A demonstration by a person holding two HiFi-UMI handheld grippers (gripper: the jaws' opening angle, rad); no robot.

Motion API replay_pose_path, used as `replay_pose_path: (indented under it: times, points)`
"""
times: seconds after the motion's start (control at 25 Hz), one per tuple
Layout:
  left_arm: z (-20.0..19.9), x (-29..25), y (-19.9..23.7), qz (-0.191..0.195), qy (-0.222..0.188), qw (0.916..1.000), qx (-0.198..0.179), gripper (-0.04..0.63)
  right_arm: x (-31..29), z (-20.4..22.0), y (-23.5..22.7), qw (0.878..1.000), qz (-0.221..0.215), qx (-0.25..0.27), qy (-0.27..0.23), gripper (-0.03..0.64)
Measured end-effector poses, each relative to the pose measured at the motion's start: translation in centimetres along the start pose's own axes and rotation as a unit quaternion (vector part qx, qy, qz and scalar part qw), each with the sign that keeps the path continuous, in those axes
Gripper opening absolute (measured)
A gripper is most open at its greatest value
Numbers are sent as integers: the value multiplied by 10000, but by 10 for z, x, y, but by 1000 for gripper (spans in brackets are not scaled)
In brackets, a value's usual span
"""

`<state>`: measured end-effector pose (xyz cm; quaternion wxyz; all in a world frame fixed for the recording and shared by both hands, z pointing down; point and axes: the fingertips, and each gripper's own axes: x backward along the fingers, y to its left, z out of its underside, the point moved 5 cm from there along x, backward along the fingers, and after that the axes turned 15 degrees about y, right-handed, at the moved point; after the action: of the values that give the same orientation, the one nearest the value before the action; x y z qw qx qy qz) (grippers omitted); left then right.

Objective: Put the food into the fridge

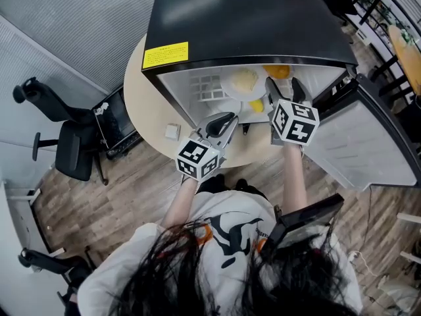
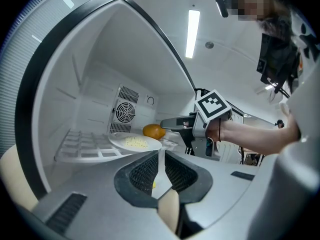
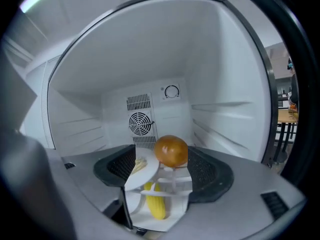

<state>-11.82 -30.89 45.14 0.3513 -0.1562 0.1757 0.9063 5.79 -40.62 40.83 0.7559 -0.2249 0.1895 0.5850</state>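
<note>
A small black fridge (image 1: 243, 18) stands open on a round table. On its white wire shelf (image 1: 207, 87) rest a white plate of pale yellow food (image 1: 242, 81) (image 2: 134, 143) and an orange (image 1: 277, 71) (image 3: 171, 151). A yellow corn cob (image 1: 256, 105) (image 3: 155, 201) lies on the fridge floor below the shelf. My right gripper (image 1: 283, 84) (image 3: 162, 171) is open at the fridge mouth, with the orange just beyond its jaws and untouched. My left gripper (image 1: 223, 120) (image 2: 159, 171) is shut and empty, lower and outside the opening.
The fridge door (image 1: 358, 143) hangs open to the right. The round beige table (image 1: 148, 110) carries a small white square object (image 1: 172, 131) left of the fridge. A black office chair (image 1: 66, 143) stands on the wood floor at the left.
</note>
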Motion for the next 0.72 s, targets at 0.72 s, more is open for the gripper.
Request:
replay_pose_path:
  times: [0.72]
  points:
    - [-1, 0, -36, -399, -193, 9988, 224, 41, 51, 30, 21, 9908, -1304, 209, -285, 139]
